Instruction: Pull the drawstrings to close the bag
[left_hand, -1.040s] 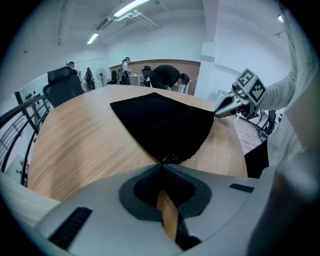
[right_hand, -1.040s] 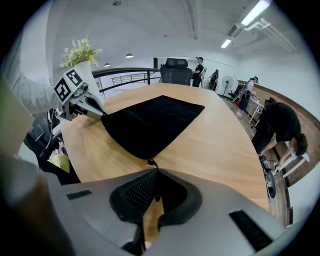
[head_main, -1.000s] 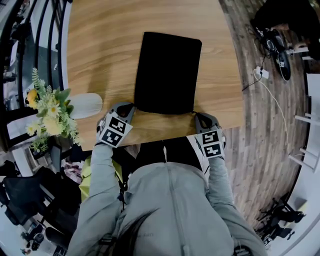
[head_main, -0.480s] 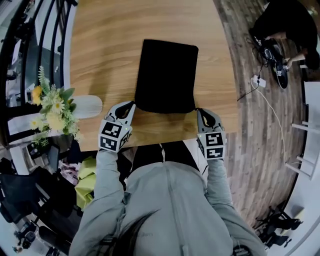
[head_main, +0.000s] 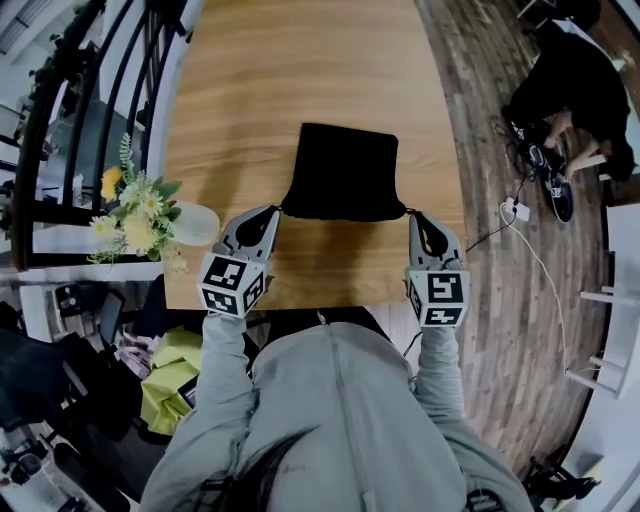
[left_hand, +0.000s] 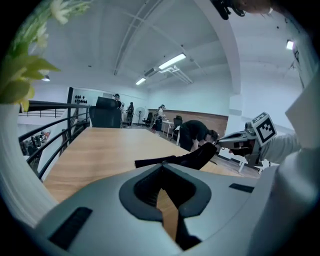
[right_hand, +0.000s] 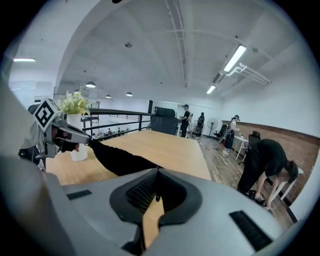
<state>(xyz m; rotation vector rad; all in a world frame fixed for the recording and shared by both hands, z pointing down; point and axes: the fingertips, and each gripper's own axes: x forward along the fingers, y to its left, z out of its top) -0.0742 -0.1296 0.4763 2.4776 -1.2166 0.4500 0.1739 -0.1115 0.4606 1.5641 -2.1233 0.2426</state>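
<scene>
Wooden table (head_main: 300, 80) at frame centre: left gripper (head_main: 276, 212) and right gripper (head_main: 413, 216) pinch the drawstrings (head_main: 406, 211) tight, stretching them sideways so the bag (head_main: 345, 175) closes.

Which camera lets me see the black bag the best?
The head view. It looks down on the whole black bag against the wooden table, so you see its full shape. In the left gripper view the bag is only a thin dark strip seen edge-on, and the right gripper view shows the bag the same way.

An open office hall: long wooden table (head_main: 280, 80), black railing (right_hand: 122, 110), strip lights (right_hand: 235, 58), people (right_hand: 186, 116) beyond.
</scene>
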